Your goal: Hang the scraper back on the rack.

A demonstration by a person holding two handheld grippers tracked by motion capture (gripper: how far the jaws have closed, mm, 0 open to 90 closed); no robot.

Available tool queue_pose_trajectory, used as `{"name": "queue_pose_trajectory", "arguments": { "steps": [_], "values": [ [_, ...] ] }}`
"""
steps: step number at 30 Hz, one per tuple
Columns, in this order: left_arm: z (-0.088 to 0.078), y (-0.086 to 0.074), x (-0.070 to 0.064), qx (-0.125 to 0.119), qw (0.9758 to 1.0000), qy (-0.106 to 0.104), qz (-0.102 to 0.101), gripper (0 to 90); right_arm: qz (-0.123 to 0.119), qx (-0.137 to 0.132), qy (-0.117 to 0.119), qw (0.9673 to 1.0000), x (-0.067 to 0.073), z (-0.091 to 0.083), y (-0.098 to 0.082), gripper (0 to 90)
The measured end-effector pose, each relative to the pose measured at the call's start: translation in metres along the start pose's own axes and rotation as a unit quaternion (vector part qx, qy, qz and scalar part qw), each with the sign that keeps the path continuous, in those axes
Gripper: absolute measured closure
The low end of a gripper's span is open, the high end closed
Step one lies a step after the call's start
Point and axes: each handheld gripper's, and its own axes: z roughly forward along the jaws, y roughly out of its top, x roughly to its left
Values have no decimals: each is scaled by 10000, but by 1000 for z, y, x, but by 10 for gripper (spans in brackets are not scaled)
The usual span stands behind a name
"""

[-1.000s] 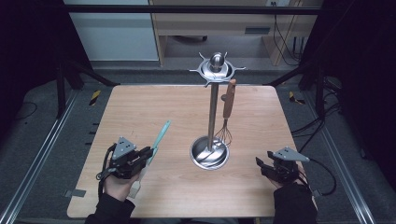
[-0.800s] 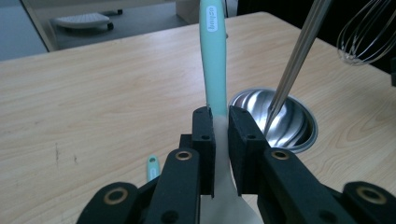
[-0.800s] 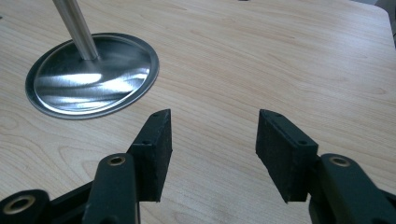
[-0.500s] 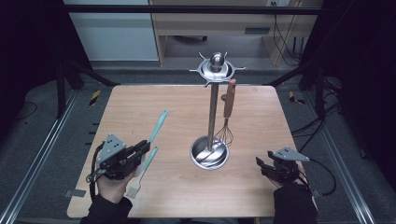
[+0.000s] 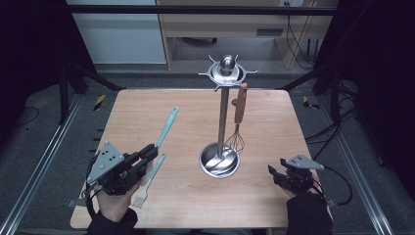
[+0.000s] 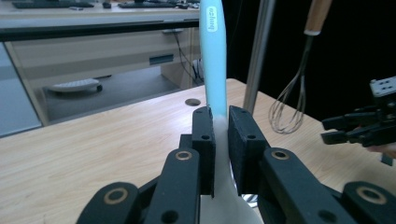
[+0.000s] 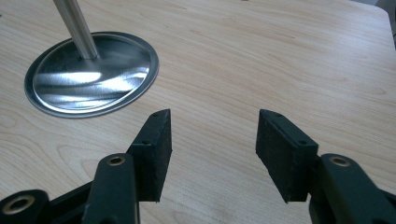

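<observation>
My left gripper [image 5: 149, 154] is shut on a teal-handled utensil [image 5: 167, 126], held off the table with its handle slanting up toward the far right. In the left gripper view the jaws [image 6: 222, 135] clamp the pale lower part of that utensil [image 6: 215, 70]. A second teal-handled brush [image 5: 149, 178] lies flat on the table just right of this gripper. A steel stand [image 5: 222, 115] rises from a round base [image 5: 220, 161], and a wooden-handled whisk [image 5: 239, 110] hangs from its top ring. My right gripper [image 5: 272, 171] rests low near the front right, open, with bare wood between its jaws [image 7: 212, 135].
The wooden table [image 5: 274, 127] ends close behind both hands at the front. The stand's base [image 7: 93, 79] sits a short way left of the right gripper. Black frame rails run along both table sides, and a desk stands beyond the far edge.
The left gripper has risen and drawn back toward the person with the teal utensil in it, uncovering the brush lying on the table. The right gripper has kept still.
</observation>
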Motion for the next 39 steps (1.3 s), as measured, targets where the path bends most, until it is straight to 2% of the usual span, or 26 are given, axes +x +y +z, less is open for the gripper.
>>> {"name": "queue_pose_trajectory", "arguments": {
  "steps": [12,14,19,30,39],
  "values": [
    [-8,15,-12,-265,9995,-157,101,810,-15,68,-14,10000,1,2,0,457],
    [-8,17,-13,-289,9993,-187,150,809,-18,74,-24,10000,1,2,0,456],
    [-5,25,-16,-423,9987,-258,110,809,-23,62,-27,10000,1,2,0,455],
    [0,47,-27,-685,9968,-370,176,809,-26,75,-22,10000,1,3,0,452],
    [9,55,-37,-699,9961,-489,240,809,-27,81,-22,10000,1,3,0,452]
  ]
}}
